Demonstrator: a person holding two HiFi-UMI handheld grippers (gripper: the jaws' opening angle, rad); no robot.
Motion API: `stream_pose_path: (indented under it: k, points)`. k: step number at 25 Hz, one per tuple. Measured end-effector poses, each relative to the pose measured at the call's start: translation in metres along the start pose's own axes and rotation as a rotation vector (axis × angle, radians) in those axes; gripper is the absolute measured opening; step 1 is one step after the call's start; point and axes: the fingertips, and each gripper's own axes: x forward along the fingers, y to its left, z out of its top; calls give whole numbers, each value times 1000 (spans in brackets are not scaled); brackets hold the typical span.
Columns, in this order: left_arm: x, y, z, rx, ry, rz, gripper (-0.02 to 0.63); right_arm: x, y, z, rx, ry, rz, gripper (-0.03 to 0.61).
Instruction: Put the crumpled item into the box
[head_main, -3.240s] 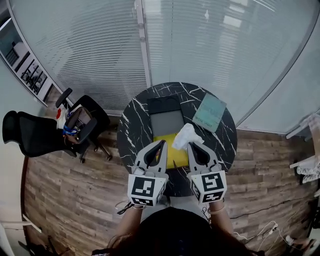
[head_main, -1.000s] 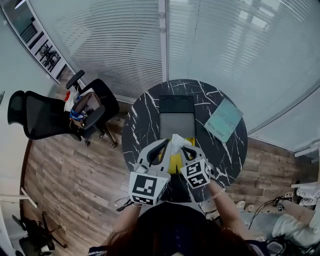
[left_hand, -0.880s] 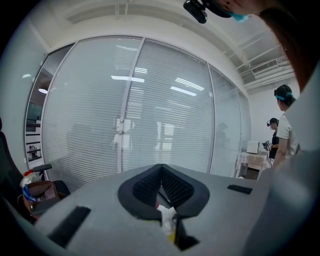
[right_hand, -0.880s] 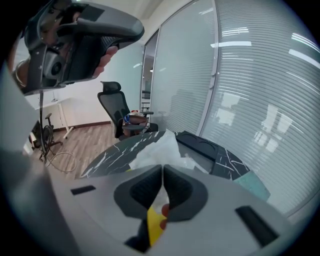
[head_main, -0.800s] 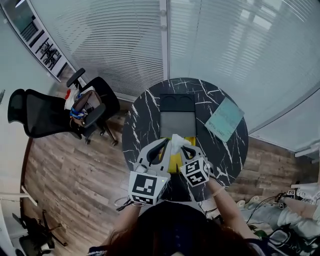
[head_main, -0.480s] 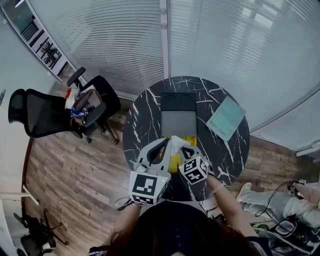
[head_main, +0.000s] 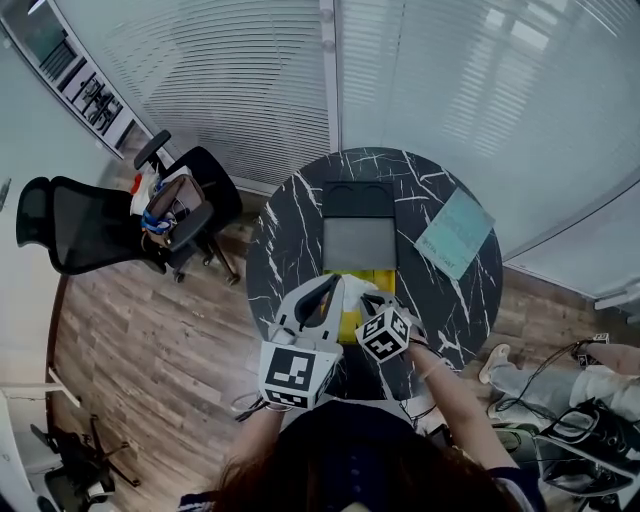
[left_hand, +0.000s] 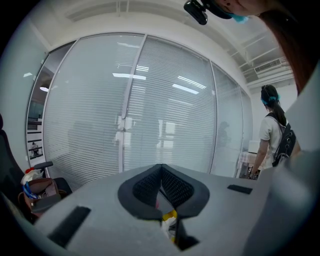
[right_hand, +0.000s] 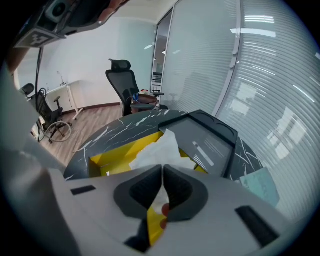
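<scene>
Right gripper (right_hand: 162, 172) nearer box (right_hand: 117, 152) — tight on tissue (right_hand: 157, 149)

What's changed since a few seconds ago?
The right gripper, still shut on the crumpled paper, carried it left from the right side of the yellow box to over its middle, beside the left gripper. The left gripper, tray and booklet stayed put.

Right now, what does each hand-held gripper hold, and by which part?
The right hand-held gripper pinches the paper by its near edge, above the box. The left hand-held gripper is shut, with nothing seen between its jaws.
</scene>
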Motion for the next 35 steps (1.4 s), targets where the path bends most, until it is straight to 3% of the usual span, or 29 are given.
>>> stream_pose_path:
  k: [20, 35]
  points:
    - [-4, 0, -5, 14, -2, -17, 26, 39, 20, -26, -67, 149, 68, 29]
    - [-12, 5, -2, 6, -7, -13, 26, 49, 21, -29, -63, 195, 71, 31]
